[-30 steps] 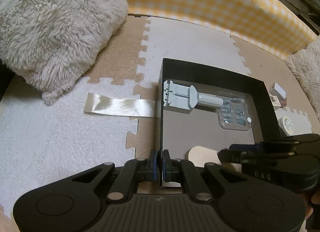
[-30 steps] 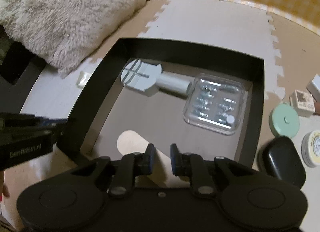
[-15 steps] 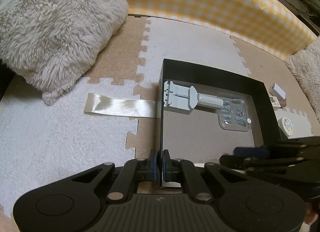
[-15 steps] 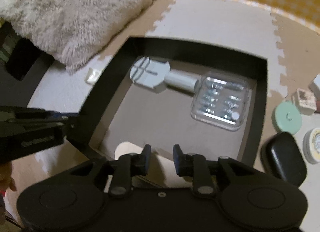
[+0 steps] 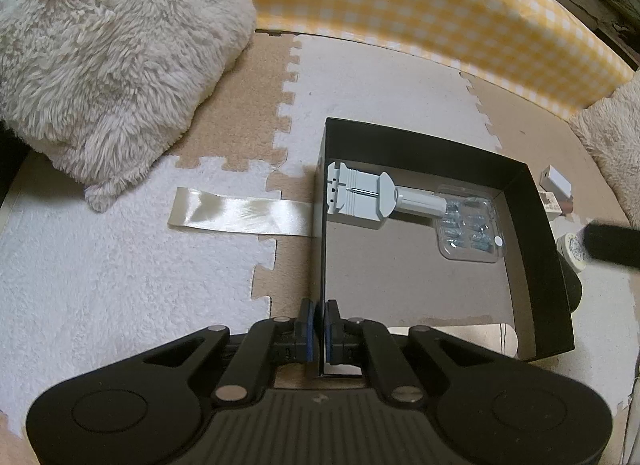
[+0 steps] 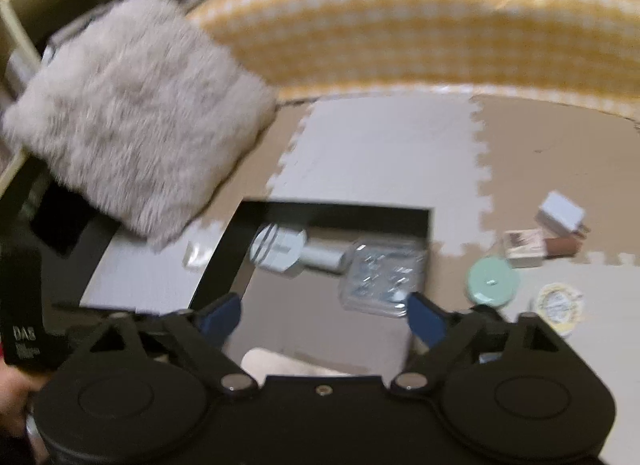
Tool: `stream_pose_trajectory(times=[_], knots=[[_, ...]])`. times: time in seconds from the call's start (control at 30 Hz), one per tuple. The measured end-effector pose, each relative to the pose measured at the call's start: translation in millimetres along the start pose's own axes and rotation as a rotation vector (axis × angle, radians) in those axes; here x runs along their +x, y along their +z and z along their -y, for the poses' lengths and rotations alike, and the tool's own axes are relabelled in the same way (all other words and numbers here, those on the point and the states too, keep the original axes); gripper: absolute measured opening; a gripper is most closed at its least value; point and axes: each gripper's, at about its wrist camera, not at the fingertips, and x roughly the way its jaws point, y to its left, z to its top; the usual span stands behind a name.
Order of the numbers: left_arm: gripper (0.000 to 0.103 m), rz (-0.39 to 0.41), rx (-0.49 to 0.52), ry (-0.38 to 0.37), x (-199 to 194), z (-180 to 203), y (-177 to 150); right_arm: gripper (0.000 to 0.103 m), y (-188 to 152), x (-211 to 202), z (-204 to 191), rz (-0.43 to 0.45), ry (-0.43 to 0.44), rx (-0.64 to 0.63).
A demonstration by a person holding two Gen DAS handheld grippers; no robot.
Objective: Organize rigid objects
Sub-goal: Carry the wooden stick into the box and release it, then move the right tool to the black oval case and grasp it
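On box wall (image 5: 320,265), left claw (image 5: 319,331) clamped, right claw (image 6: 323,315) wide apart

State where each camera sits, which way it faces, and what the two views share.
Left wrist: rides the left gripper, facing forward and down into the open black cardboard box; its fingers pinch the box's near left wall.
Right wrist: rides the right gripper, facing over the box; fingers spread wide.
Shared: the box, the pale grey plastic tool, the fluffy cream cushion.
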Motion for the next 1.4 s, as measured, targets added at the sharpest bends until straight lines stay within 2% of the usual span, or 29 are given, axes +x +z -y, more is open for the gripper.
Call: stream_pose_trajectory(times=[0.17,0.27,0.4,0.7,0.87,0.97,1.07,1.27,1.4], knots=[[0.006,0.0,-0.001,0.0,0,0,0,0.103,2,-19,27,0.064,-0.064,0.075],[0.006,0.0,-0.001,0.0,0,0,0,0.103,0,-22,49,0.061,-0.089,0.153],[0.006,0.0,-0.001,0.0,0,0,0,0.103,-8,-16,81,0.023,-0.102,0.327],[0.006,0.0,-0.001,0.0,0,0,0,0.103,-41,24,123,-0.125,0.014,0.701],[0.006,0.001,-0.001,0.0,0,0,0,0.103,-52,38,137,-0.117,0.055,0.843],[0.006,0.001,-0.001,-0.001,0,0,0,0.103,-49,36,140,-0.054,0.011,0.841],[0.006,0.001,-0.001,0.0,0,0,0,0.103,-41,33,139,-0.011,-0.052,0.766],[0.006,0.001,-0.001,0.0,0,0,0,0.102,-26,39,121,-0.048,-0.241,0.443],[0.006,0.001,-0.001,-0.001,0,0,0,0.102,-27,48,117,-0.085,-0.259,0.34]])
